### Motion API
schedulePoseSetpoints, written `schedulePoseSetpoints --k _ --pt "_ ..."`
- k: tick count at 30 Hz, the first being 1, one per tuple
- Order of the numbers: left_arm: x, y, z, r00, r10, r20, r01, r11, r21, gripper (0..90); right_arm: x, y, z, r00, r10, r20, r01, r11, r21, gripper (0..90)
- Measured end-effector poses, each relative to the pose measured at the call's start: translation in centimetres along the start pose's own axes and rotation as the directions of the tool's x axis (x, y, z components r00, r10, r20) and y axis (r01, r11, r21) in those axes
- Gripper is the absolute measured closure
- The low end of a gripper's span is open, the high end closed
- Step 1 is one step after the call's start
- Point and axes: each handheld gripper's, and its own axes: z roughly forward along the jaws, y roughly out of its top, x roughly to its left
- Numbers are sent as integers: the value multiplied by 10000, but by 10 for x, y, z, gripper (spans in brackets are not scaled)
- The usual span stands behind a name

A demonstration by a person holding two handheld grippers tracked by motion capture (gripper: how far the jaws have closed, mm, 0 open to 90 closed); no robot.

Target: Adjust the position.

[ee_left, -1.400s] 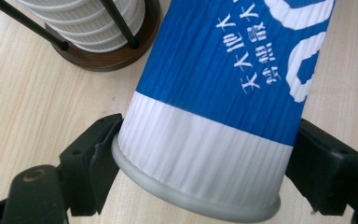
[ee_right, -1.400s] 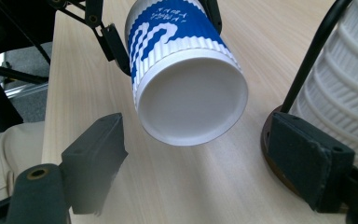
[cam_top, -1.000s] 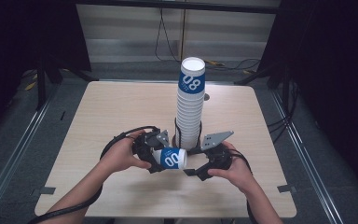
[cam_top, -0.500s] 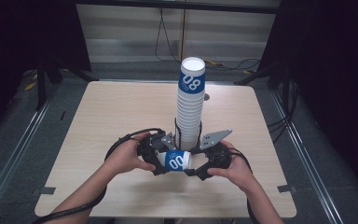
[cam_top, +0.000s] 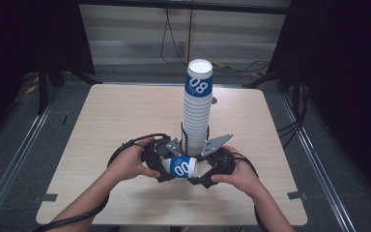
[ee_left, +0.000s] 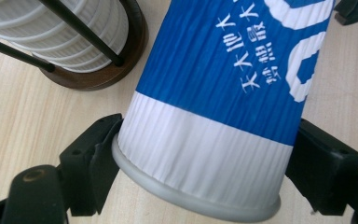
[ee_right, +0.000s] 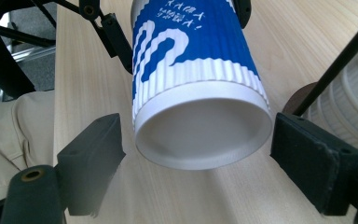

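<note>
High view: left gripper (cam_top: pixel 164 166) clamps blue-and-white ribbed paper cup (cam_top: pixel 181 166) lying level; right gripper (cam_top: pixel 200 175) jaws apart around its base, not gripping; stacking on tall cup stack (cam_top: pixel 196 113) just beyond remains.

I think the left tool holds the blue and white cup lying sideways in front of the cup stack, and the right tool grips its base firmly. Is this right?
Not quite. The right tool does not grip: the right gripper view shows gaps between its pads and the cup, so its jaws stand open around the base. The rest is correct.

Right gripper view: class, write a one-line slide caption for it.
Open claw flanks the base of a blue-and-white cup above the table.
</note>
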Motion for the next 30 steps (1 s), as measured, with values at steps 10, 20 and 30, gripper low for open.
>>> schedulePoseSetpoints --k 10,20,30 --pt "-1 2 1 10000 25 70 -24 10000 -77 179 -1 5 3 10000 -74 -35 75 9998 160 165" --pt "-1 4 3 9999 34 111 -34 10000 -77 179 -1 7 6 9999 -110 -89 112 9997 214 165" --pt "0 4 3 9998 26 176 -24 10000 -74 179 -2 8 11 9996 -212 -189 221 9985 495 171"
